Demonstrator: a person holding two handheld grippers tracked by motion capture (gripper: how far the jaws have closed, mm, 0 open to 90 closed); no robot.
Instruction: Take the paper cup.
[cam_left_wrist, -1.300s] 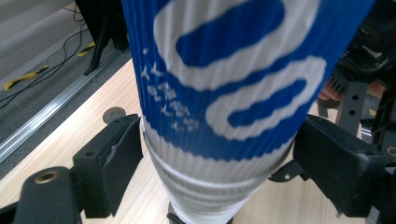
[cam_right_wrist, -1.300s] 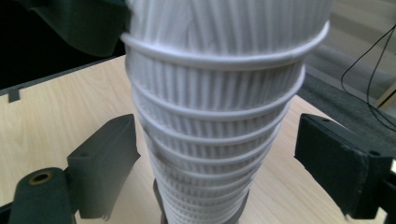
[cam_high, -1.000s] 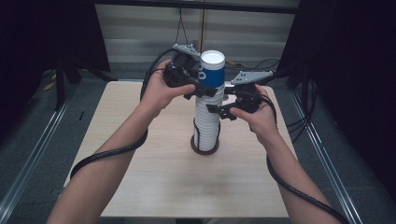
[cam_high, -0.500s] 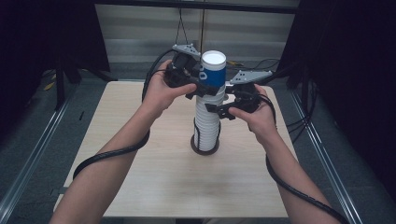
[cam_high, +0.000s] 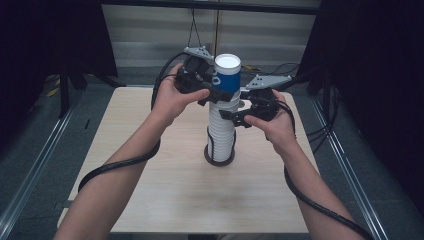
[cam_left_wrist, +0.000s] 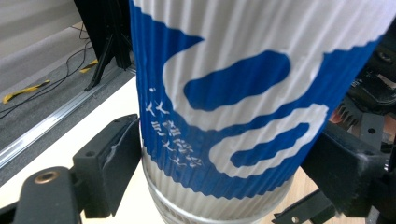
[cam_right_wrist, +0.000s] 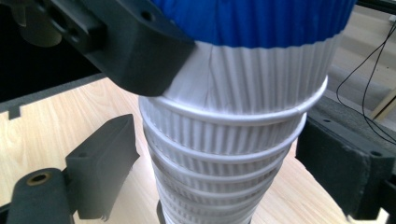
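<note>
**Top cup gripped high, stack braced lower: it all comes down to the vertical axis**

Going left to right in the high view: the left gripper (cam_high: 215, 95), a bit left of frame centre, has its jaws closed on the blue-and-white ribbed paper cup (cam_high: 226, 75) sitting on top. In the left gripper view that cup (cam_left_wrist: 233, 93) sits between the two jaws, one pressed to each side of the blue band, so it's a real hold and not a hover.

Dead centre is the tall stack of white ribbed paper cups (cam_high: 221, 130), standing upright on a dark round base (cam_high: 219, 158) on the light wooden table (cam_high: 150, 200). Its long axis runs straight up and down.

Right of centre, the right gripper (cam_high: 235, 116) sits lower, at the stack's upper rims. In the right gripper view the stack (cam_right_wrist: 224, 154) is between the jaws, but there's a visible gap on the left side, so they look open around it rather than clamped.

Judgement: the left gripper is the one on the top cup, so a straight pull upward along the stack's axis is what frees it, once the right gripper closes to brace.
</note>
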